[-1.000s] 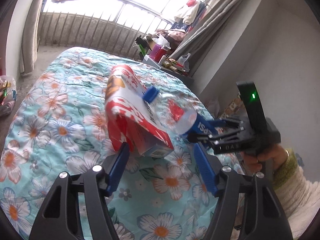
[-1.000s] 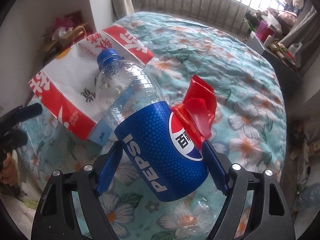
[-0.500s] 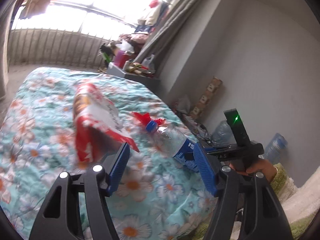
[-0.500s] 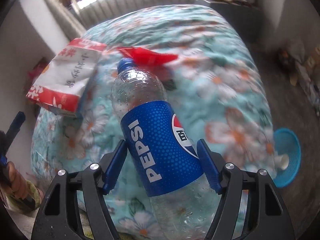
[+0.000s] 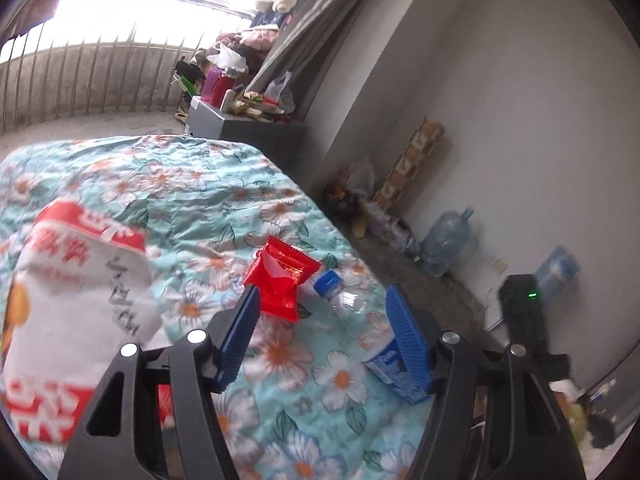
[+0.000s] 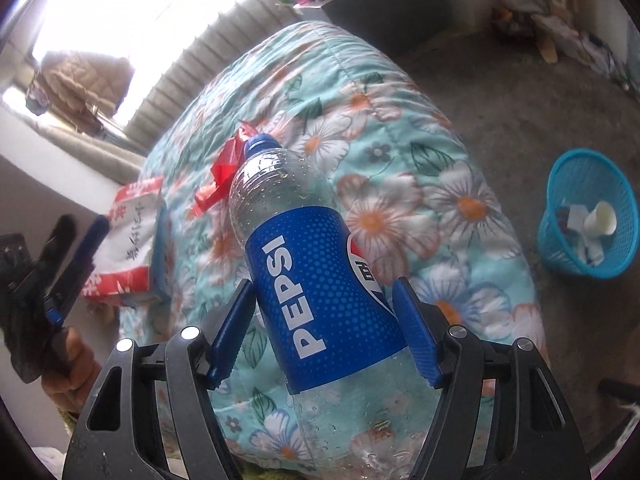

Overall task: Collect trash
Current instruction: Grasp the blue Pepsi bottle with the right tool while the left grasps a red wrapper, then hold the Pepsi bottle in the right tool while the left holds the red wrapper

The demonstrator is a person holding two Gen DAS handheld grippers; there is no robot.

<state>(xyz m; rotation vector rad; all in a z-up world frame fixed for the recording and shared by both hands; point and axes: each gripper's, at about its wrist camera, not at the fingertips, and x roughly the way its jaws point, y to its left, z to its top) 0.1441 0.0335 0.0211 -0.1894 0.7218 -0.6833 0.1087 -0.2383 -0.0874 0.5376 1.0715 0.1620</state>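
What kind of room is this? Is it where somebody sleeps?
Most likely a bedroom in someone's home. A bed with a flowery quilt fills most of the room, grey curtains hang beside a barred window, and a small blue waste basket stands on the floor beside the bed.

Bed with the flowery quilt

The bed (image 5: 192, 184) has a red wrapper (image 5: 280, 280) and a red-and-white snack bag (image 5: 76, 304) lying on top.

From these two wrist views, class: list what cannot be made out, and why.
- Pepsi bottle base, right wrist view: behind the jaws, cut off below.
- White and red bag, left wrist view: print motion-blurred.
- Blue basket contents, right wrist view: too small.
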